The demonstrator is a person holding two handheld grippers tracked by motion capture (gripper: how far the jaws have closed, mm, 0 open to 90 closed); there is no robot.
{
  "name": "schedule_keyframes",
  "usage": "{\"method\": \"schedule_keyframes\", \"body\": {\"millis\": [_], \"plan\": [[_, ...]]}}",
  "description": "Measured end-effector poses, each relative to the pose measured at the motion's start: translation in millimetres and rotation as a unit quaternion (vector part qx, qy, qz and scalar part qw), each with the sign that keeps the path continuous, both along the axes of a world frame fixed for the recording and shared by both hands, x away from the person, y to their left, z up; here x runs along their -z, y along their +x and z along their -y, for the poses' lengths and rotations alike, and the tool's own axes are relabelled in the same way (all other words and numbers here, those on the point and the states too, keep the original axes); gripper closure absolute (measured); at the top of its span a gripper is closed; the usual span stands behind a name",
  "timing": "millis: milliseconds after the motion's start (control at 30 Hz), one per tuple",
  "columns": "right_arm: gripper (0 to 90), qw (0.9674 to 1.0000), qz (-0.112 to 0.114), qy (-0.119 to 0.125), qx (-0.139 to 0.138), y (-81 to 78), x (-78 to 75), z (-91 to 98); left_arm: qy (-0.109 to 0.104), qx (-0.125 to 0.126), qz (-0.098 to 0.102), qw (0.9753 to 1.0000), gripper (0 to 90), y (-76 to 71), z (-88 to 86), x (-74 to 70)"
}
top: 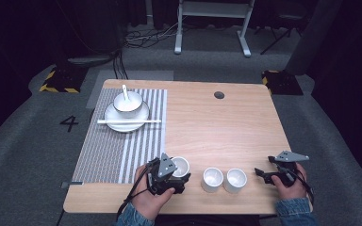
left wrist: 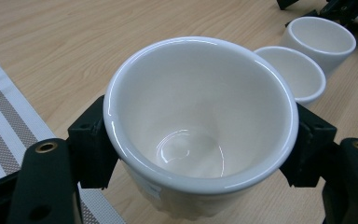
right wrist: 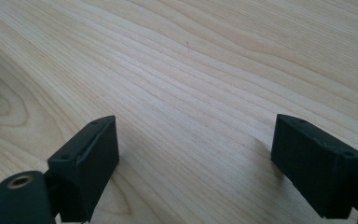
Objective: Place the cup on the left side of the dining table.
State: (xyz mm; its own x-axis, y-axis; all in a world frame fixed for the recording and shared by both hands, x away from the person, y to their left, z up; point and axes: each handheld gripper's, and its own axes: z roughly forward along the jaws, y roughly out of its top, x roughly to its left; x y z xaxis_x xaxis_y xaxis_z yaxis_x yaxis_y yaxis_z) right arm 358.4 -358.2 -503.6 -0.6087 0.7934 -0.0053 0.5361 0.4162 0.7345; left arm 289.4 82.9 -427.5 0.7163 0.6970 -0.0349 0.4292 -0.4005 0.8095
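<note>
The left tool [top: 181, 176] grips the glazed white cup [left wrist: 200, 126] across its slippery, breakable wall; the right tool [right wrist: 193, 163] stands open.

I am clamping my left gripper [top: 179, 170] on a white cup [top: 180, 165]; two matching cups [top: 212, 179] are sitting at its three o'clock.

Three cups [top: 213, 179], one bowl [top: 127, 104]

cup [left wrist: 200, 126]: shiny white | two more cups [top: 212, 179]: white | table [top: 226, 127]: light brown wood | mat [top: 118, 146]: grey and white stripes | bowl [top: 128, 104], plate [top: 141, 118]: white | left hand-held gripper [top: 181, 170]: black with a grey plate | floor [top: 23, 141]: grey
</note>
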Motion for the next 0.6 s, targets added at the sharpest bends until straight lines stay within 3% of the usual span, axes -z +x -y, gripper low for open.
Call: {"method": "schedule_keyframes", "body": {"millis": [233, 600], "plan": [[15.0, 1.0000, 0.000, 0.000, 0.000, 0.0, 0.0, 0.0, 0.000, 0.003, 0.006, 1.0000, 26.3, 1.1, -2.8, -8.2], [15.1, 1.0000, 0.001, 0.000, 0.000, -0.1, 0.0, 0.1, 0.001, -0.014, 0.002, 0.9999, 26.3, 14.3, -12.9, -11.9]]}}
